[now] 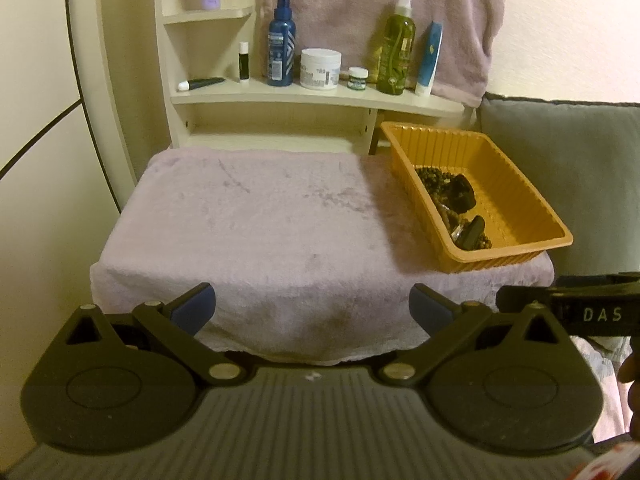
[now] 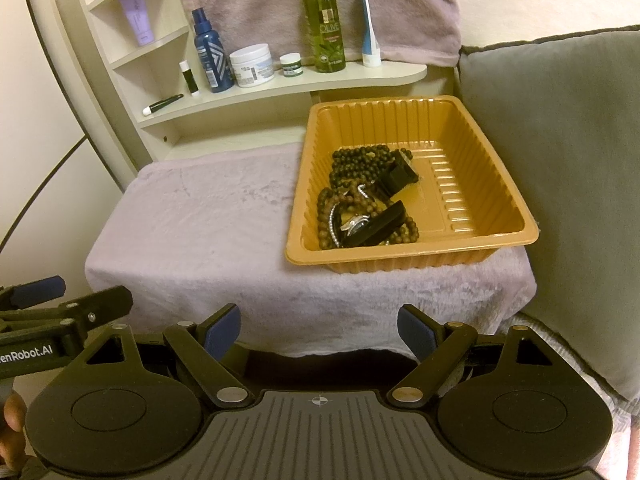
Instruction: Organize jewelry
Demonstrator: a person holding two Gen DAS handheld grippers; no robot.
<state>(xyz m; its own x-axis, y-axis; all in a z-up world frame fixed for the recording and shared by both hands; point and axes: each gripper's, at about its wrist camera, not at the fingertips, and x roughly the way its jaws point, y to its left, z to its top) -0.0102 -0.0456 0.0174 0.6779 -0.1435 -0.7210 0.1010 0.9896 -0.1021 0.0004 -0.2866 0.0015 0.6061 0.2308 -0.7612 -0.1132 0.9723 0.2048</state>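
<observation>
An orange ribbed plastic tray [image 1: 516, 236] [image 2: 484, 184] stands on the right side of a towel-covered table [image 1: 260, 216] [image 2: 192, 220]. In it lie dark and brown bead strands [image 2: 352, 164] [image 1: 434, 178], black bands [image 2: 398, 178] [image 1: 460, 192] and a watch with a silver case [image 2: 354, 224]. My left gripper [image 1: 312, 310] is open and empty, held before the table's front edge. My right gripper [image 2: 320, 330] is open and empty, also before the front edge, below the tray. Part of the left gripper shows at the left of the right wrist view [image 2: 36, 292].
A cream shelf [image 1: 320, 98] [image 2: 280, 84] behind the table holds a blue bottle [image 1: 281, 44], a white jar [image 1: 320, 68], a green spray bottle [image 2: 324, 24], tubes and a small jar. A grey cushion [image 2: 560, 160] stands right of the tray. A towel hangs behind.
</observation>
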